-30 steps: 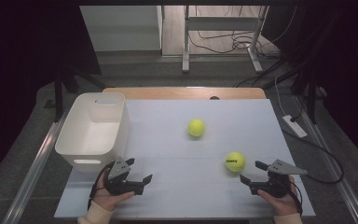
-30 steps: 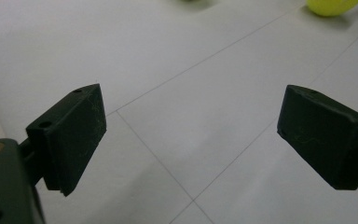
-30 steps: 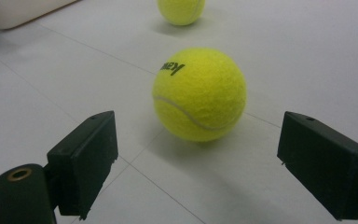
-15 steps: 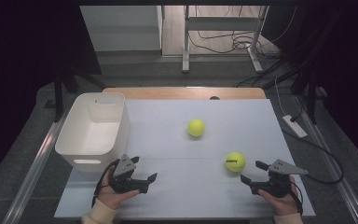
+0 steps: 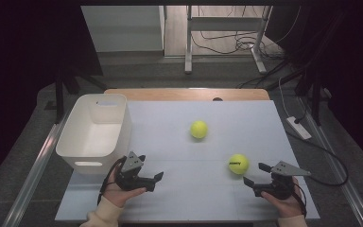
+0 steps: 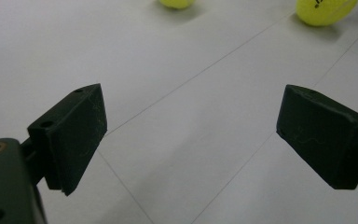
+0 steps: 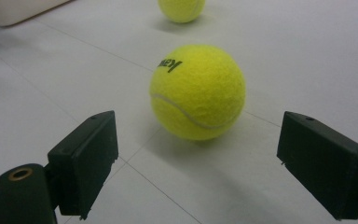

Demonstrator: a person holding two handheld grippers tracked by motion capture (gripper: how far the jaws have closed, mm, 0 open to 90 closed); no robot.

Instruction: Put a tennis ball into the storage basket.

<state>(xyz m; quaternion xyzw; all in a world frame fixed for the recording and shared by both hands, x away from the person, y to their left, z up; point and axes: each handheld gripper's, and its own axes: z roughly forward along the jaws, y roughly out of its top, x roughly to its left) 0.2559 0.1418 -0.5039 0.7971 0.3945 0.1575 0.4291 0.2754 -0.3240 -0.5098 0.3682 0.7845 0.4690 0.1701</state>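
right gripper (image 7: 196,158): jaws wide apart, nothing btwn them yet; aimed straight at near ball.
left gripper (image 6: 186,149): jaws also spread wide, empty, over bare table; both balls far off at top of its view.
near ball (image 5: 238,163): yellow tennis ball on table, just ahead of right gripper (image 5: 257,176), not touching; printed side up.
far ball (image 5: 199,129): mid-table, well apart from both grippers.
bin (image 5: 78,142): white, empty-looking, left side of table (image 5: 203,198), just beyond left gripper (image 5: 157,180).
step: prob. approach to near ball, pre-grasp w/ right.
next: push right gripper fwd till ball sits btwn jaws, keep centred so it won't roll off, then close.
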